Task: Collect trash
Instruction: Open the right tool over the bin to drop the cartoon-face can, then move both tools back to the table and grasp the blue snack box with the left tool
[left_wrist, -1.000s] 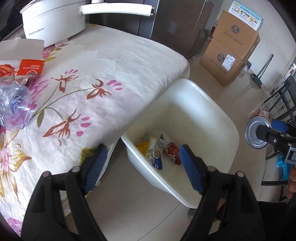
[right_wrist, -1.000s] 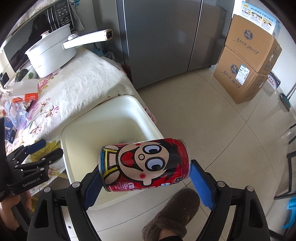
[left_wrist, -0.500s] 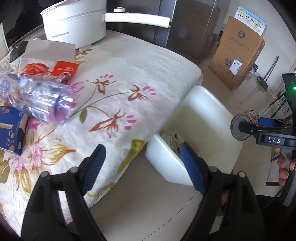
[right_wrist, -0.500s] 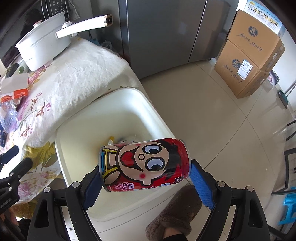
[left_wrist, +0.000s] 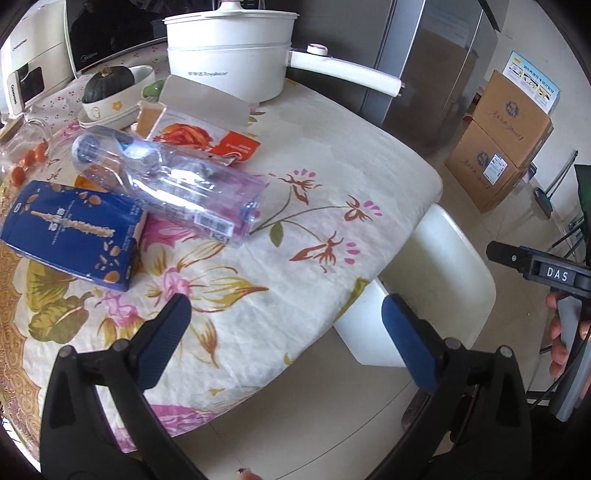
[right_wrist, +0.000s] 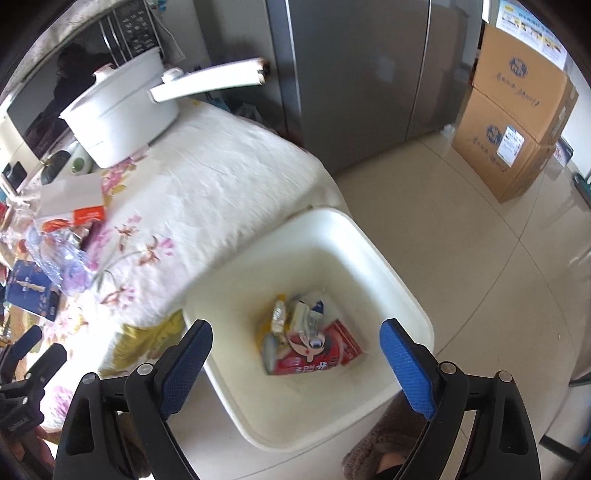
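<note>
The white trash bin (right_wrist: 406, 295) stands on the floor at the table's corner; it also shows in the left wrist view (left_wrist: 461, 266). Inside lie wrappers (right_wrist: 295, 317) and the red cartoon can (right_wrist: 317, 354). My right gripper (right_wrist: 295, 354) is open and empty above the bin. My left gripper (left_wrist: 284, 339) is open and empty over the table's near edge. On the floral tablecloth (left_wrist: 314, 177) lie a crushed clear plastic bottle (left_wrist: 166, 181), a blue snack box (left_wrist: 74, 232) and an orange-and-white carton (left_wrist: 207, 129).
A white electric pot (left_wrist: 229, 48) with a long handle stands at the table's back, beside a bowl with a dark squash (left_wrist: 110, 85) and cherry tomatoes (left_wrist: 29, 162). A steel fridge (right_wrist: 351, 74) and stacked cardboard boxes (right_wrist: 513, 122) stand beyond. A slippered foot (right_wrist: 384, 443) is by the bin.
My right gripper opened and the red can dropped into the bin. My left gripper swung left from the bin toward the bottle and boxes on the table.
</note>
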